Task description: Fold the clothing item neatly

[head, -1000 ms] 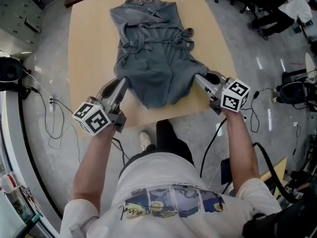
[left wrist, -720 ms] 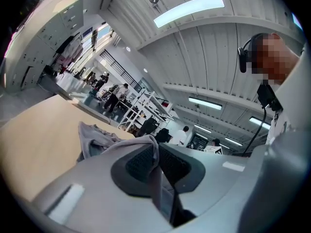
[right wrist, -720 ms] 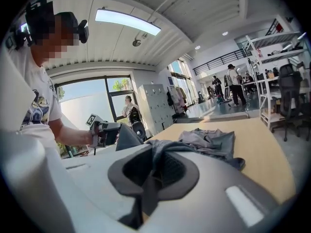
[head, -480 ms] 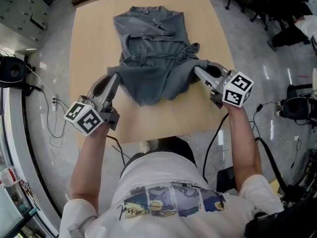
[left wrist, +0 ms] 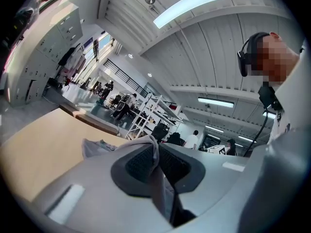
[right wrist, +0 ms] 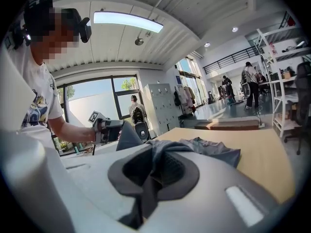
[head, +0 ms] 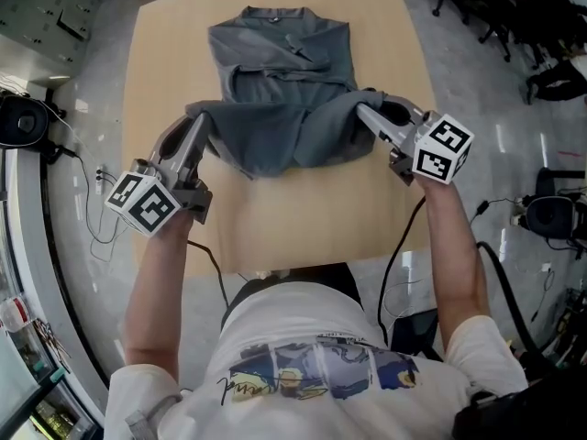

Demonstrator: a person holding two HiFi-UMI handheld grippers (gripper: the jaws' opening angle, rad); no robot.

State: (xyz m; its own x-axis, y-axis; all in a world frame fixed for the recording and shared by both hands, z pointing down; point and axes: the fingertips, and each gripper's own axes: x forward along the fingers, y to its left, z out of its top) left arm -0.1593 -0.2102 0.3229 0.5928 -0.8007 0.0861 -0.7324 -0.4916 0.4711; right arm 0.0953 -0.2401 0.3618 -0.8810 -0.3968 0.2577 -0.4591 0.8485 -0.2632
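A grey garment [head: 280,81] lies on the light wooden table [head: 303,209], collar at the far end. Its near hem is lifted off the table and stretched between both grippers. My left gripper [head: 196,117] is shut on the hem's left corner; grey cloth [left wrist: 154,159] runs between its pads. My right gripper [head: 364,110] is shut on the right corner, with the fabric [right wrist: 154,166] pinched between its pads. The lifted half sags in the middle [head: 275,149] over the lower part of the garment. In the right gripper view the left gripper [right wrist: 104,130] shows across the table.
The table's near edge [head: 303,266] is close to the person's body. Cables [head: 96,218] trail on the floor at the left, office chairs [head: 514,7] stand at the far right. People and shelving [left wrist: 155,115] are in the room's background.
Both grippers have carried the garment's near hem away from the person, toward the collar and slightly up. The bare strip of table in front of the person has grown.
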